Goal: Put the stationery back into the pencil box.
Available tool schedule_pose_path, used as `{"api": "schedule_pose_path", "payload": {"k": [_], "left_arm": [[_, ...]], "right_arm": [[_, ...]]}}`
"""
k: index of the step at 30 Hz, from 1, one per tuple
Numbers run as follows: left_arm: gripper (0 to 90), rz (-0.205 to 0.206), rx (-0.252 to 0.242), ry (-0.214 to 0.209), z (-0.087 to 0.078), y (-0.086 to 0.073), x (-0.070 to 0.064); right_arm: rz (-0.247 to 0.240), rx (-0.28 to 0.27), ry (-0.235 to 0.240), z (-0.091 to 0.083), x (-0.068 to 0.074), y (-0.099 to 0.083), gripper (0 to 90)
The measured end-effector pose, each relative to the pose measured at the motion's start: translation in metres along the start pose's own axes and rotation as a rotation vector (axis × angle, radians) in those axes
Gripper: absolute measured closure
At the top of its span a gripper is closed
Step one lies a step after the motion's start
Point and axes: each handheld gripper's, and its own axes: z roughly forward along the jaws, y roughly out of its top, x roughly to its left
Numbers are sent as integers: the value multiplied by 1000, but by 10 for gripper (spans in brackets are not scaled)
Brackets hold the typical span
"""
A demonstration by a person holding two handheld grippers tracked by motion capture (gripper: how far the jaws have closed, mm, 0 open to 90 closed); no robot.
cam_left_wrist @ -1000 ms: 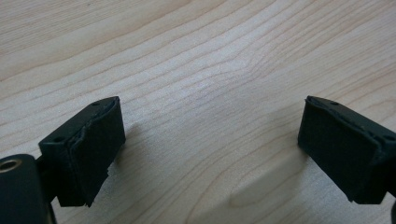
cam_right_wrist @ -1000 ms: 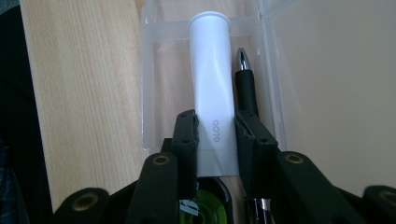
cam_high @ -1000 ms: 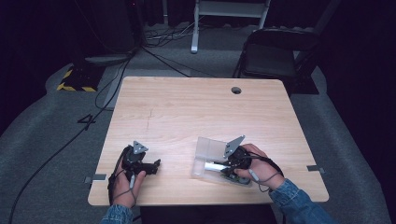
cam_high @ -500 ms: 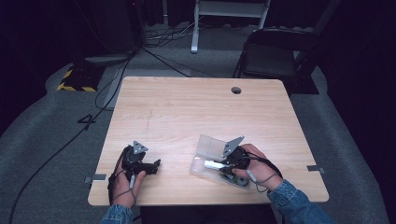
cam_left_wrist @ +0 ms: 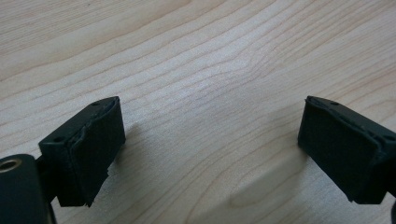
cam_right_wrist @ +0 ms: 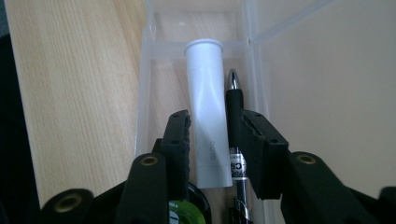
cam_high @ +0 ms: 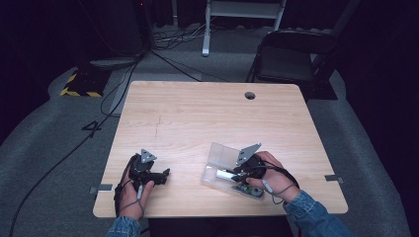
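Observation:
A clear plastic box [cam_high: 208,177] with its lid [cam_high: 221,154] raised lies near the table's front edge, right of centre. Inside it, a white tube [cam_right_wrist: 208,93] and a black pen [cam_right_wrist: 234,100] lie side by side against the box wall [cam_right_wrist: 144,93]. My right gripper [cam_right_wrist: 215,135] reaches into the box, its jaws pressed on the tube and pen together. From above, my right gripper [cam_high: 230,174] sits over the box with the hand behind it. My left gripper [cam_high: 164,177] rests at the front left. In its own view my left gripper [cam_left_wrist: 210,144] is open above bare wood.
Something green [cam_right_wrist: 180,210] lies in the box's near end. The wooden table [cam_high: 197,118] has a cable hole [cam_high: 250,95] at the far right. Beyond it stand a folding chair [cam_high: 291,59] and a white frame [cam_high: 242,10]. Cables and a yellow-black striped block [cam_high: 79,81] lie on the floor.

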Motion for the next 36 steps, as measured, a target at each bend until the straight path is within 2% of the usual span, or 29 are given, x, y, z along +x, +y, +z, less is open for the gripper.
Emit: {"api": "schedule_pose_path", "payload": {"k": [3,5,6,8,9,13,15,17,18,20,30,36], "left_arm": [[70,5,4,0,0,0,0],[69,4,4,0,0,0,0],[68,3,4,0,0,1,0],[67,2,3,0,1,1,0],[65,2,3,-2,1,1,0],[55,7,6,4,1,1,1],[54,9,7,4,1,1,1],[50,7,11,3,1,1,1],[46,3,11,2,2,2,1],[38,-4,9,5,2,2,1],[9,0,19,-3,4,3,3],[3,7,23,-8,5,5,5]], "right_arm": [[5,-46,-24,-10,0,1,609],[13,-57,-28,-12,0,1,605],[20,-84,-49,-19,-1,0,589],[25,-97,-57,-22,-2,0,582],[41,-129,-75,-28,-2,0,555],[57,-161,-107,-38,-5,-2,527],[88,-199,-129,-48,-8,-5,504],[95,-207,-136,-50,-9,-7,495],[110,-223,-162,-57,-12,-10,469],[131,-243,-185,-64,-16,-13,443],[200,-291,-250,-88,-29,-29,392],[259,-314,-287,-103,-37,-42,353]]}}
